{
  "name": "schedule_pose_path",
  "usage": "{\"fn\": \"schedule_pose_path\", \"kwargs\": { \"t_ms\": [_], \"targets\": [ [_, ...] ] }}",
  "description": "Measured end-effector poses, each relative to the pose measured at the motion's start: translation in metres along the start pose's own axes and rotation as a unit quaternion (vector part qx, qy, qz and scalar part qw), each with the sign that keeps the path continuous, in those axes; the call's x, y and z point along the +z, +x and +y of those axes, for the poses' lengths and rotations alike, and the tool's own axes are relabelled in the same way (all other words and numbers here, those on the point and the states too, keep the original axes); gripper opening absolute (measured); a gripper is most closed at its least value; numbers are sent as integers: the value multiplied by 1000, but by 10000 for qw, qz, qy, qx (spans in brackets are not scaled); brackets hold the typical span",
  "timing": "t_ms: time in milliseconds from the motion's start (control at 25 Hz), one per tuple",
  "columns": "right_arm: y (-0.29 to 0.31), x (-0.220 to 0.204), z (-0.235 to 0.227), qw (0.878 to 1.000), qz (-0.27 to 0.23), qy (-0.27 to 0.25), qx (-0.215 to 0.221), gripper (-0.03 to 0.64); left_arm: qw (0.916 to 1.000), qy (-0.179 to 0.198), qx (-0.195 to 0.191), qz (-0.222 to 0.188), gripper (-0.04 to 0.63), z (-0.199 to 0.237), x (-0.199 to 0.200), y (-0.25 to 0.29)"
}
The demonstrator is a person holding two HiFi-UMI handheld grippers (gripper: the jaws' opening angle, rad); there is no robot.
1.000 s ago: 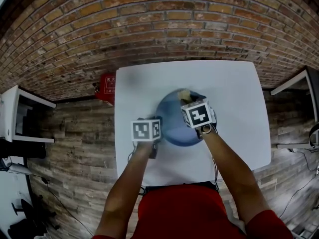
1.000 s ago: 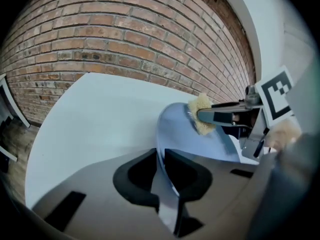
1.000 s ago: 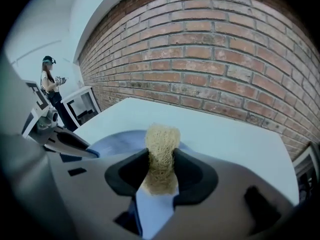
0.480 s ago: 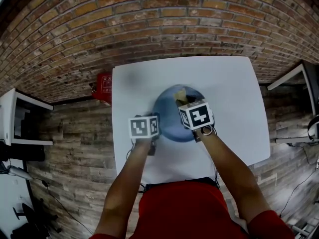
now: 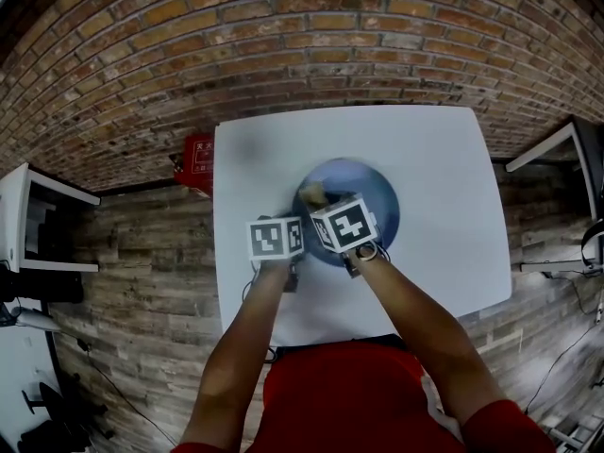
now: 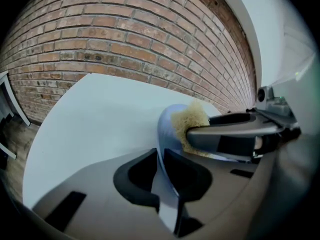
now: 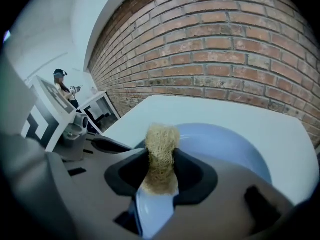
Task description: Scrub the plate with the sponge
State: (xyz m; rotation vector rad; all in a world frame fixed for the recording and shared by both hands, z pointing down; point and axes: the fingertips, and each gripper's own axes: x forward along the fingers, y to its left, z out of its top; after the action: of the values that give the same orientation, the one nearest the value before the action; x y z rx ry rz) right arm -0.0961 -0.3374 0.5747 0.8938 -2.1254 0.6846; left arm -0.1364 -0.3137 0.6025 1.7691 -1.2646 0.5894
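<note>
A blue plate (image 5: 368, 196) lies on the white table (image 5: 434, 149). My left gripper (image 5: 291, 223) is shut on the plate's left rim (image 6: 164, 149), which stands thin and edge-on between its jaws. My right gripper (image 5: 316, 201) is shut on a tan fibrous sponge (image 7: 161, 154) and holds it against the left part of the plate (image 7: 225, 144). In the left gripper view the sponge (image 6: 187, 121) shows pressed on the plate just beyond my jaws, with the right gripper's jaw behind it. The two marker cubes sit almost side by side in the head view.
A brick wall (image 5: 283, 36) rises beyond the table's far edge. A red box (image 5: 200, 163) sits on the wooden floor to the table's left. White furniture (image 5: 38, 220) stands at the far left, another table (image 5: 566, 149) at the right.
My right gripper has carried the sponge leftward across the plate, from its far middle towards the left rim near the left gripper. The left gripper has held still on the rim.
</note>
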Motion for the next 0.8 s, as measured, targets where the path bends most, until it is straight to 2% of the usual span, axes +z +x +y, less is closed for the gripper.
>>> {"fn": "schedule_pose_path", "kwargs": {
  "t_ms": [200,520,640,800],
  "targets": [
    [-19,-12,-44,9991,55,64,-413,153,10000,25,16,5,55,1,0,0],
    [-57,-41,-120,9923,114,530,-1115,153,10000,49,38,16,55,1,-1,-1],
    [-63,-40,-109,9931,5,569,-1021,153,10000,45,44,29,55,0,-2,-1],
    [-54,-28,-49,9978,-188,470,-417,153,10000,40,41,25,55,0,-2,-1]
  ]
}}
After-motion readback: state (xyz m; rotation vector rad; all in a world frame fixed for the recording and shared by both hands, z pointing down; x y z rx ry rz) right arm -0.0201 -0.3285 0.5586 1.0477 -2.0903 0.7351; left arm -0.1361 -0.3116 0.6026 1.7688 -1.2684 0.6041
